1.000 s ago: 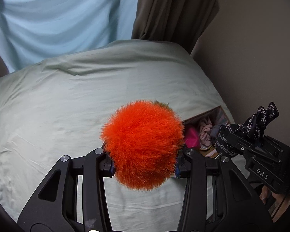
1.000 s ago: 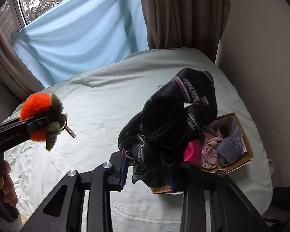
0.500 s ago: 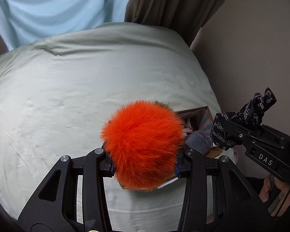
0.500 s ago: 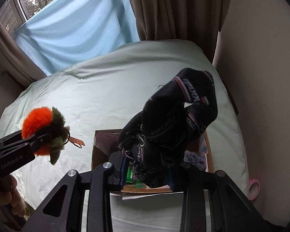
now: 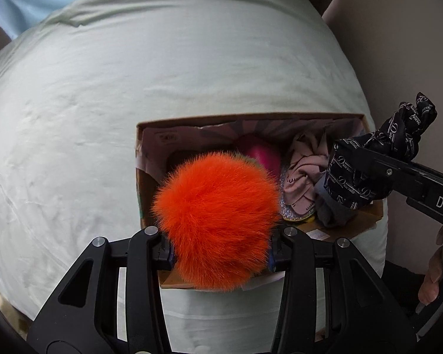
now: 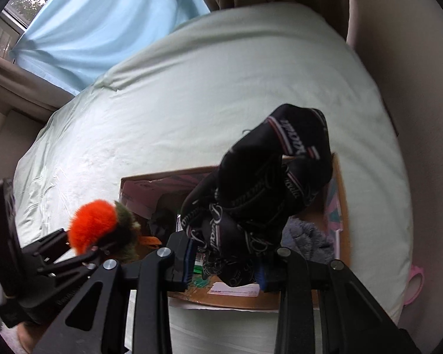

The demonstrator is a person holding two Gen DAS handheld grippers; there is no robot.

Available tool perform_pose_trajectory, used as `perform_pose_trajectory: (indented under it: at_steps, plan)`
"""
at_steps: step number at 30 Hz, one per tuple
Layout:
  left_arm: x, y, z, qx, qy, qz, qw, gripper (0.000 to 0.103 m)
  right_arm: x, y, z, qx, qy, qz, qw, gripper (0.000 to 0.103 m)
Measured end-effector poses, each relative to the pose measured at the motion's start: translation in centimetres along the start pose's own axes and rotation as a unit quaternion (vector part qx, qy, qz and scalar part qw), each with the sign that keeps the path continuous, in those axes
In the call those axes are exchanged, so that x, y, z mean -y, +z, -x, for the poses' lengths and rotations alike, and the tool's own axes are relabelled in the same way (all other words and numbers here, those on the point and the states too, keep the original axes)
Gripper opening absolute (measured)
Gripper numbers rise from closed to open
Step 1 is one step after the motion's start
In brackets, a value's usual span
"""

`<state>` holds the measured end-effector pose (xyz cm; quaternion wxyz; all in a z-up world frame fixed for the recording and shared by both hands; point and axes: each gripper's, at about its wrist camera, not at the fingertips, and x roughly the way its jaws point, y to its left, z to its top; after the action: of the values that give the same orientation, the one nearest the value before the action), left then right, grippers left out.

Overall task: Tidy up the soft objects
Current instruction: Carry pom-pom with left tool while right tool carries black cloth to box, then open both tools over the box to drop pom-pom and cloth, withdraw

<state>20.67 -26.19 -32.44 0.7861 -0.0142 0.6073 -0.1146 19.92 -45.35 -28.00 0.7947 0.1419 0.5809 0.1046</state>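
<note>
Left wrist view: orange pompom (image 5: 218, 221) clamped in left claw (image 5: 220, 258) above box (image 5: 251, 118).

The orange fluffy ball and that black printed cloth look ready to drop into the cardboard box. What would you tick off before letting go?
1. Orange pom-pom gripped by the left gripper: ok, jaws pressed into its fur.
2. Black printed cloth gripped by the right gripper: ok, bunched between the jaws.
3. Pom-pom over the cardboard box: ok, it overlaps the box's left part.
4. Cloth over the box: ok, it hangs above the opening in the right wrist view.
5. Room inside: cannot tell; a pink garment and a grey fuzzy item already fill the right side.
6. Grippers apart from each other: ok, a gap shows between them.
</note>
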Motion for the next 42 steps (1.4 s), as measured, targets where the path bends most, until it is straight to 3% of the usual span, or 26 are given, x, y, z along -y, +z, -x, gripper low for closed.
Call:
perform_pose_trajectory:
  at_steps: [8, 10, 11, 12, 13, 14, 15, 18, 24, 30, 35, 42]
  plan:
    - [0.6, 0.2, -3.3, -0.035, 0.016, -0.008, 0.9992, 0.041, 0.2, 0.7, -3.7, -0.048, 0.025, -0.013, 0.998, 0.03]
    - [0.9, 0.4, -3.2, -0.033, 0.021, -0.018, 0.9991, 0.06, 0.3, 0.9, -4.2, -0.057, 0.041, -0.02, 0.997, 0.035]
    - [0.9, 0.6, -3.1, -0.033, 0.022, -0.022, 0.999, 0.086, 0.4, 1.0, -4.3, -0.06, 0.043, -0.021, 0.997, 0.048]
    - [1.0, 0.5, -2.7, -0.026, 0.023, -0.024, 0.9991, 0.103, 0.4, 1.1, -4.4, -0.062, 0.04, -0.021, 0.997, 0.063]
    - [0.9, 0.4, -2.3, -0.016, 0.021, -0.026, 0.9993, 0.103, 0.6, 1.2, -4.4, -0.065, 0.031, -0.024, 0.997, 0.072]
    - [0.9, 0.3, -1.9, -0.012, 0.017, -0.028, 0.9994, 0.103, 0.7, 1.3, -4.4, -0.066, 0.025, -0.023, 0.997, 0.09]
    - [0.9, 0.2, -1.8, -0.013, 0.017, -0.029, 0.9993, 0.103, 0.8, 1.3, -4.3, -0.068, 0.019, -0.019, 0.997, 0.1]
    - [0.5, -0.4, -1.5, -0.014, 0.023, -0.031, 0.9992, 0.103, 1.2, 1.3, -3.7, -0.059, -0.007, -0.01, 0.998, 0.1]
    - [-0.2, -1.2, -0.3, -0.004, 0.023, -0.018, 0.9996, 0.103, 2.1, 0.3, -2.8, -0.048, -0.005, -0.018, 0.999, 0.1]
    - [-1.2, -1.8, 3.0, 0.022, 0.021, -0.015, 0.9994, 0.103, 0.6, -0.3, -1.1, -0.029, -0.009, -0.01, 0.999, 0.1]
    - [-2.1, -2.4, 7.8, 0.054, 0.034, -0.012, 0.9979, 0.103, -2.1, -1.1, 2.3, -0.004, -0.012, 0.02, 1.0, 0.1]
    - [-5.0, -4.2, 18.2, 0.136, 0.035, -0.01, 0.9901, 0.103, -8.4, -2.9, 10.6, 0.085, -0.031, 0.059, 0.994, 0.1]
